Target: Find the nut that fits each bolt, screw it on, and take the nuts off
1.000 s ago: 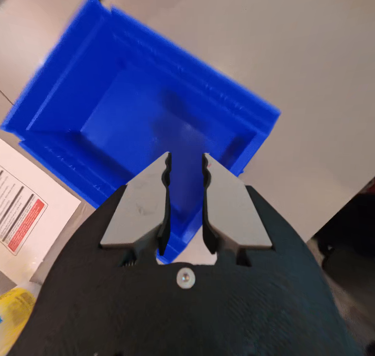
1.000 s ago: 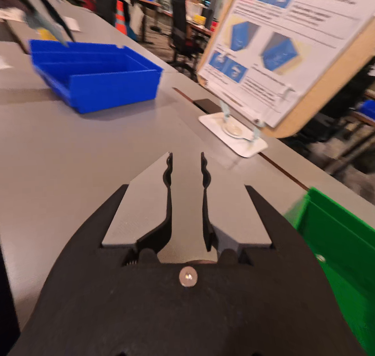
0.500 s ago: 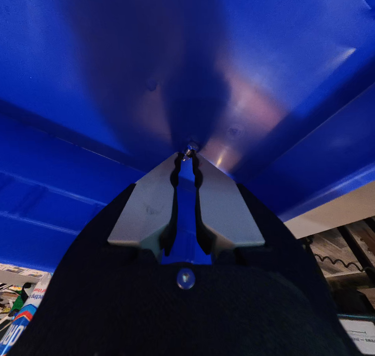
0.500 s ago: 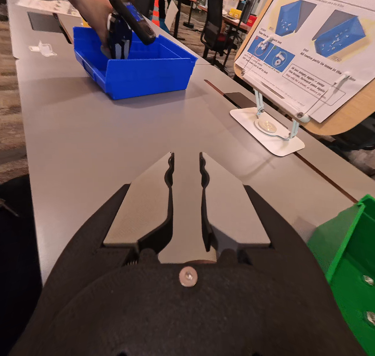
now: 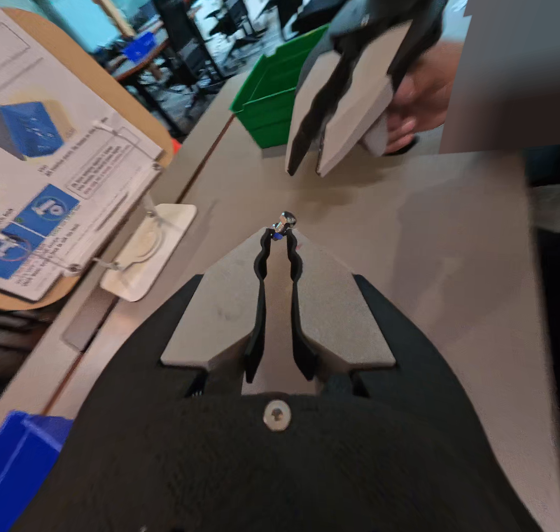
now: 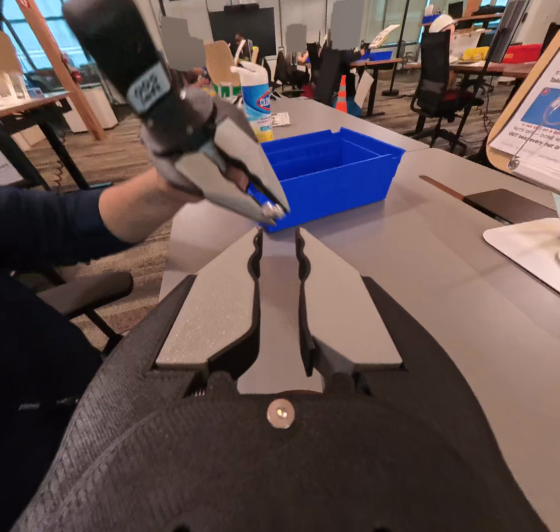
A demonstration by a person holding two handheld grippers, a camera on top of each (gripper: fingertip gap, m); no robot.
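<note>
My left gripper (image 5: pixel 278 233) is shut on a small silver bolt (image 5: pixel 284 222), gripping its shank at the very fingertips with the head sticking out ahead. A blue bit shows at the shank's end between the pads. I hold it above the grey table (image 5: pixel 394 245). In the right wrist view the left gripper (image 6: pixel 277 214) shows with the bolt (image 6: pixel 272 209) just in front of the blue bin (image 6: pixel 333 184). My right gripper (image 6: pixel 278 234) is open and empty, its tips just below the bolt. It also shows in the left wrist view (image 5: pixel 304 170), pointing down towards the bolt.
A green bin (image 5: pixel 272 105) stands on the table behind the right gripper. An instruction board on a white stand (image 5: pixel 145 251) is at the left; its base also shows in the right wrist view (image 6: pixel 530 245). A spray bottle (image 6: pixel 256 102) stands behind the blue bin. Left and right tips are no more than a few centimetres apart.
My left gripper went into the blue bin, shut on the bolt, and has lifted it out over the table. My right gripper has turned towards it with its jaws a little narrower.
</note>
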